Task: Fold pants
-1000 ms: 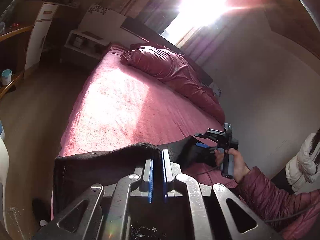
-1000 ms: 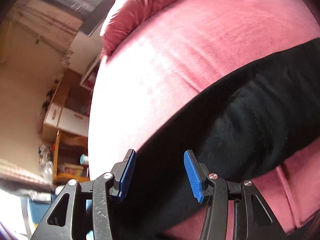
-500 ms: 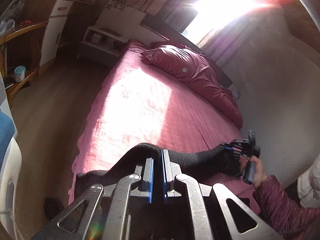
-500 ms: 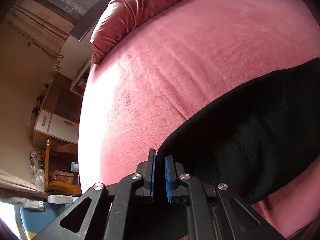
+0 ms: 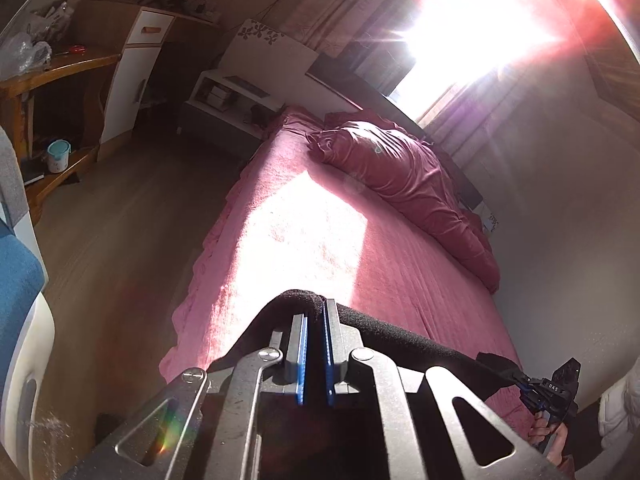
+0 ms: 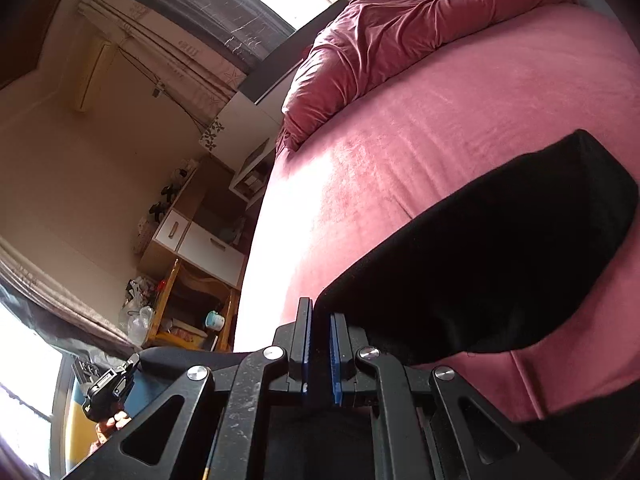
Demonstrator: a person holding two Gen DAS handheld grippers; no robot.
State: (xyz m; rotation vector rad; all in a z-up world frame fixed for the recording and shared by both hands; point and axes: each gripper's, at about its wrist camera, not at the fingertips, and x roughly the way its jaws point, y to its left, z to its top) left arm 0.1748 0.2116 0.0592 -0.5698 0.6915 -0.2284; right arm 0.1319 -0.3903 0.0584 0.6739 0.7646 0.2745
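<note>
**A:** Since the earlier frame, your right gripper (image 6: pixel 320 354) has been closing its jaws, and they now pinch an edge of the black pants (image 6: pixel 492 264); both grippers have risen off the bed (image 5: pixel 384 288), taking that edge up with them.

**B:** And the left?

**A:** Your left gripper (image 5: pixel 314 346) is pressed together on the same hem, with black cloth bunched over the blue pads (image 5: pixel 330 344). Between the two grips the edge runs as one taut band.

**B:** Which way do the pants lie from me?

**A:** Taking the bed as landmark: the held edge hangs at its foot, nearest you, and its long axis runs across the bed's width. From the right gripper the rest of the cloth trails forward and to the right onto the sheet. The free end lies further up the bed toward the crumpled quilt (image 5: pixel 404 176), well short of it. Neither hand looks nearer that end; both sit on the one edge.

**B:** The surface?

**A:** A pink sheet, sunlit along the bed's floor side, and likely soft enough to drag with the cloth. Beyond the head of the bed stand a white nightstand (image 5: pixel 224 96) and a bright window (image 5: pixel 472 32); a wooden shelf (image 5: pixel 48 80) stands across the floor.
</note>
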